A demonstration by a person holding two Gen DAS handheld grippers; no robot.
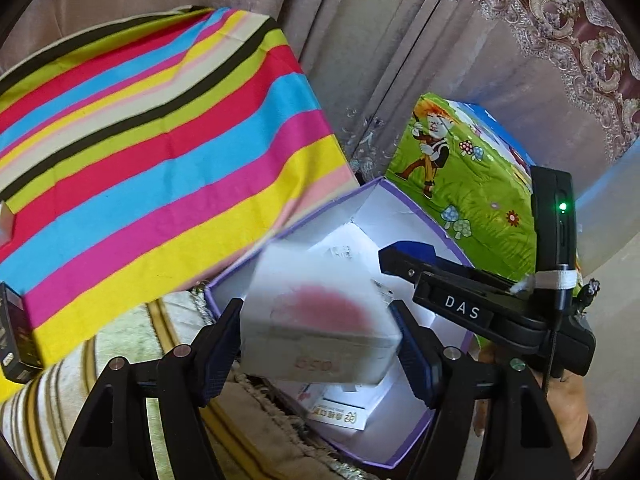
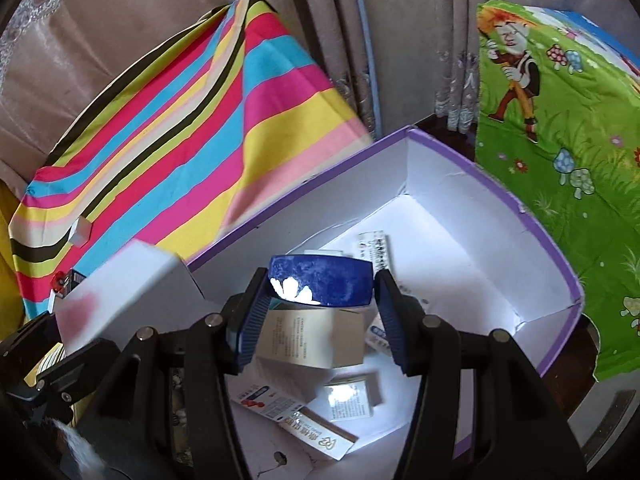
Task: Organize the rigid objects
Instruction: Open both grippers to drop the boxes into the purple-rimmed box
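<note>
White box [image 1: 320, 320] — between left tongs [image 1: 316, 344].

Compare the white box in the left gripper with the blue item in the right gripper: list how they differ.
The white box is pale with a pink patch; the blue item is dark blue with a white flower mark. The white box is bulkier and square-edged, filling the left gripper; the blue item is flatter with rounded edges in the right gripper. Both are clamped between pads above the open purple-rimmed box.
</note>
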